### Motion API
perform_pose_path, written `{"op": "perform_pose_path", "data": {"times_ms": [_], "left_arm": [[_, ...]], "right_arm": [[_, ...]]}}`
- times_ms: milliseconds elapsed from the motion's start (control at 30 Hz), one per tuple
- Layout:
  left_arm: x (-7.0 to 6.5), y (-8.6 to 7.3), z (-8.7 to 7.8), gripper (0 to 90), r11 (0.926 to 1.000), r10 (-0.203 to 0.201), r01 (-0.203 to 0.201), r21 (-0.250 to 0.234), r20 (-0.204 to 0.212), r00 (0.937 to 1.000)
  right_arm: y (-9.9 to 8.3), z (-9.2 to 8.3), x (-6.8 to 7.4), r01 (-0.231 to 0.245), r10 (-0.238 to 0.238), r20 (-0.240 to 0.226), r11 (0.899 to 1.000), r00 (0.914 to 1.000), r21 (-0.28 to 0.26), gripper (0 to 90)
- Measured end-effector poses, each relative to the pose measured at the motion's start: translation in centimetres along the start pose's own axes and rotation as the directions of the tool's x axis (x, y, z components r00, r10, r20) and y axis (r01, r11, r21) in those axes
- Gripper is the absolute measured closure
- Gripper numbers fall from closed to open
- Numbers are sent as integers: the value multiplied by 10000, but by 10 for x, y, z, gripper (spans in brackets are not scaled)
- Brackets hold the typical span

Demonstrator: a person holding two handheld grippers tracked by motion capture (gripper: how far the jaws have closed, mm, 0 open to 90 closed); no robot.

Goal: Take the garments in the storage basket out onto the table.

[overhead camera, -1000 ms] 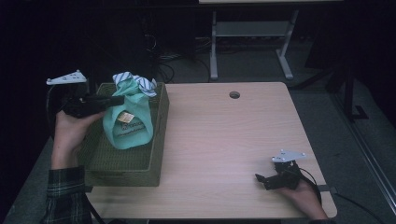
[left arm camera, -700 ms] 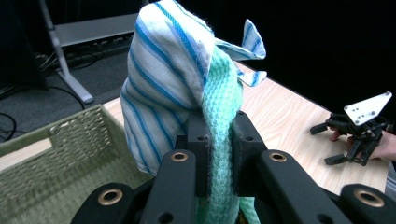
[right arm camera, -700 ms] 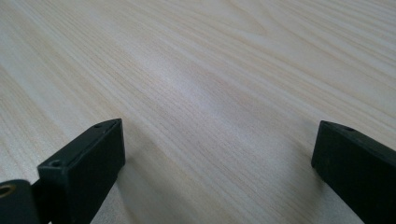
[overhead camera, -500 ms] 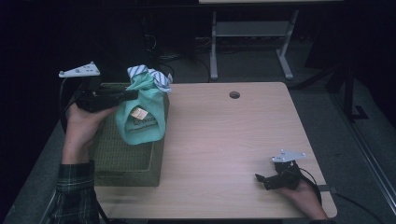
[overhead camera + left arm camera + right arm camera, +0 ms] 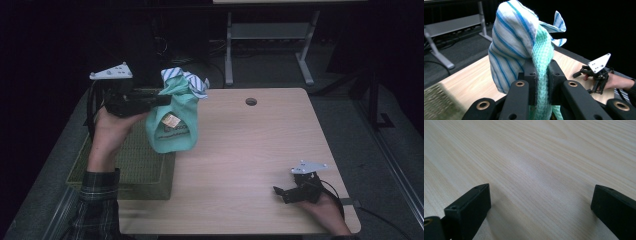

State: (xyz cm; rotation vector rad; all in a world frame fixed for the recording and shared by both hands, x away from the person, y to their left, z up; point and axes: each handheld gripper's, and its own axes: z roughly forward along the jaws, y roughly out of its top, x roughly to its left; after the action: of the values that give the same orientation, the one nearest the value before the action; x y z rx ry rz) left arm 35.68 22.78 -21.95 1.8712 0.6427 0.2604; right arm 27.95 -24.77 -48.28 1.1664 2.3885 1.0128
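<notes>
- A mint-green knitted cloth (image 5: 172,122), bunched together with a white towel with blue stripes (image 5: 189,80), hangs in the air above the left part of the table, over the near edge of the basket and clear of the tabletop.
- The striped towel sits at the top of the bundle and fans out above the grip, while the green cloth droops below it in a rounded fold.
- A small tan tag (image 5: 170,120) shows on the front of the green cloth; beneath it runs a dark printed band whose lettering is too small to read.
- The left gripper (image 5: 161,99), held level in the person's left hand (image 5: 111,132), has its two black jaws clamped on the neck of the green cloth; in the left gripper view the knit (image 5: 541,75) is pinched tight between the pads.
- A grey three-cornered plate (image 5: 111,73) stands on top of that gripper, and a plaid sleeve (image 5: 97,200) covers the forearm below.
- An olive-green woven basket (image 5: 132,167) rests on the table's left side, directly below and behind the hanging bundle.
- The light wooden table (image 5: 260,150) has a round cable hole (image 5: 251,101) near its far edge.
- The right gripper (image 5: 281,192) lies low on the table's near right corner in the person's right hand (image 5: 325,210); its jaws stand wide apart over bare wood (image 5: 536,170), holding nothing.
</notes>
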Motion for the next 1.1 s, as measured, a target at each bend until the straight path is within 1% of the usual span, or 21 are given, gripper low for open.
{"op": "perform_pose_path", "data": {"times_ms": [67, 100, 167, 233, 267, 433, 567, 600, 667, 800, 867, 900, 933, 1000, 1033, 1100], "left_arm": [[-2, 0, 3, 802, 10000, 39, -39, 18, 56, 10000], [-6, 1, 9, 802, 9999, 104, -104, 47, 169, 9998], [-8, 1, 12, 802, 9999, 117, -118, 56, 238, 9996], [-13, 1, 20, 802, 9998, 169, -173, 95, 390, 9991], [-13, 1, 20, 802, 9998, 169, -173, 95, 390, 9991], [-21, -3, 34, 802, 9997, 187, -196, 150, 612, 9979], [-27, -9, 47, 802, 9995, 190, -210, 228, 842, 9963], [-27, -9, 47, 802, 9995, 190, -210, 228, 842, 9963], [-31, -14, 54, 802, 9995, 163, -189, 267, 961, 9952], [-35, -18, 61, 802, 9995, 180, -210, 256, 1096, 9938], [-38, -23, 67, 802, 9995, 154, -189, 271, 1253, 9920], [-38, -23, 67, 802, 9995, 154, -189, 271, 1253, 9920], [-40, -27, 71, 802, 9995, 127, -163, 256, 1365, 9906], [-41, -29, 73, 802, 9995, 109, -150, 284, 1376, 9904], [-42, -31, 79, 802, 9989, 123, -185, 436, 1398, 9901], [-43, -32, 81, 802, 9987, 118, -188, 477, 1417, 9898]], "right_arm": [[0, 0, 0, 0, 0, 0, 10000, 10000, -1, 23], [0, 0, 0, 10, -10, 5, 10000, 10000, 4, 23], [0, 0, 0, 42, -42, 10, 10000, 10000, 10, 23], [0, 0, 0, 8, -8, 2, 10000, 10000, 1, 23], [0, 0, 0, 8, -8, 2, 10000, 10000, 1, 23], [0, 0, 0, 38, -38, 10, 10000, 10000, 9, 23], [0, 0, 0, 35, -35, 12, 10000, 10000, 14, 23], [0, 0, 0, -5, 5, 0, 10000, 10000, 3, 23], [0, 0, 0, -3, 3, 6, 10000, 10000, 8, 23], [0, 0, 0, -5, 5, 11, 10000, 10000, -2, 23], [0, 0, 0, 9, -9, 14, 10000, 10000, -10, 23], [0, 0, 0, 9, -9, 14, 10000, 10000, -10, 23], [0, 0, 0, 23, -23, 11, 10000, 10000, -19, 23], [0, 0, 0, 22, -22, 10, 10000, 10000, -17, 23], [0, 0, 0, 23, -23, 7, 10000, 10000, -17, 23], [0, 0, 0, 19, -19, 4, 10000, 10000, -18, 23]]}}
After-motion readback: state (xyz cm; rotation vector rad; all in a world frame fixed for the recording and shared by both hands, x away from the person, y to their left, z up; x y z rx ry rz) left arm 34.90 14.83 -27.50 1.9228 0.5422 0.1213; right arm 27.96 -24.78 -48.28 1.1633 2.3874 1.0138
